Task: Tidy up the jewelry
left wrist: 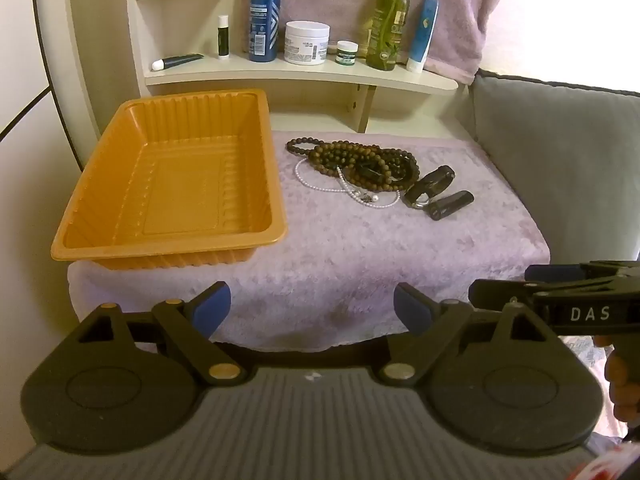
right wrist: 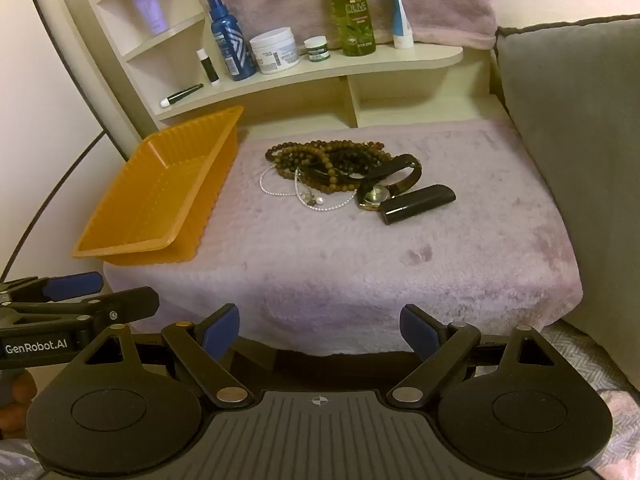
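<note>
Both grippers, left [left wrist: 312, 308] and right [right wrist: 320, 330], are hovering wide apart and empty, so I'd be lifting the mid-frame beads [right wrist: 332, 164] cleanly toward the tray [right wrist: 160, 200] at left.

orange tray [left wrist: 172, 184]: ribbed glossy plastic. cover cloth [left wrist: 360, 248]: fluffy, matt. bead strands [left wrist: 360, 160]: wood-like, polished.

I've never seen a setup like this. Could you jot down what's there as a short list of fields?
surface: pink fluffy cloth
tray: orange, empty, left of jewelry
jewelry: brown beads, pearl necklace, watch, tangled in one pile
beside pile: small black case
left gripper: open, holding nothing
right gripper: open, holding nothing
shelf behind: bottles and jars
</note>
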Motion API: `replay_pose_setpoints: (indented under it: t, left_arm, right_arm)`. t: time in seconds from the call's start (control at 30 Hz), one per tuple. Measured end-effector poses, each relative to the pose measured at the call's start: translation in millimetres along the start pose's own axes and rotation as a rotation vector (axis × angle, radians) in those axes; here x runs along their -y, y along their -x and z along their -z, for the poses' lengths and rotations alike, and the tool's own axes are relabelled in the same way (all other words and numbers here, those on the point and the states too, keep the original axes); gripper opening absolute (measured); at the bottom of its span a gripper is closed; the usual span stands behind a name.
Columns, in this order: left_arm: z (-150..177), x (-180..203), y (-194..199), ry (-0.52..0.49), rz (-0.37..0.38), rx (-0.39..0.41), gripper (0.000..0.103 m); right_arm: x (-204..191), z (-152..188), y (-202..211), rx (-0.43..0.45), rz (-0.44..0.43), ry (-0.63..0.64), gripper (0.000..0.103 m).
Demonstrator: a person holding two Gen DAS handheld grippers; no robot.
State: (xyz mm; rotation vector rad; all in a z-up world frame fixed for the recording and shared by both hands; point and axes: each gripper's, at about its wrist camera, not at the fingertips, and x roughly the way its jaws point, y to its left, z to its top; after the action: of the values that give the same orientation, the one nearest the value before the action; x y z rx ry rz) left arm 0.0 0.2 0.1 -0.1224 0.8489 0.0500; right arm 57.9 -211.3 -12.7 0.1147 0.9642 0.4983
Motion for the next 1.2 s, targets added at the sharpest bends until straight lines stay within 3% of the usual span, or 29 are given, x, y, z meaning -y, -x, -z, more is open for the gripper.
replay_pose_setpoints:
  t: [1.2]
  left_arm:
    - [-0.4, -0.2, 0.3, 0.007, 0.006, -0.002, 0.087]
  right_arm:
    - [-1.5, -1.9, 0.3, 0.001, 0.005, 0.006, 0.088]
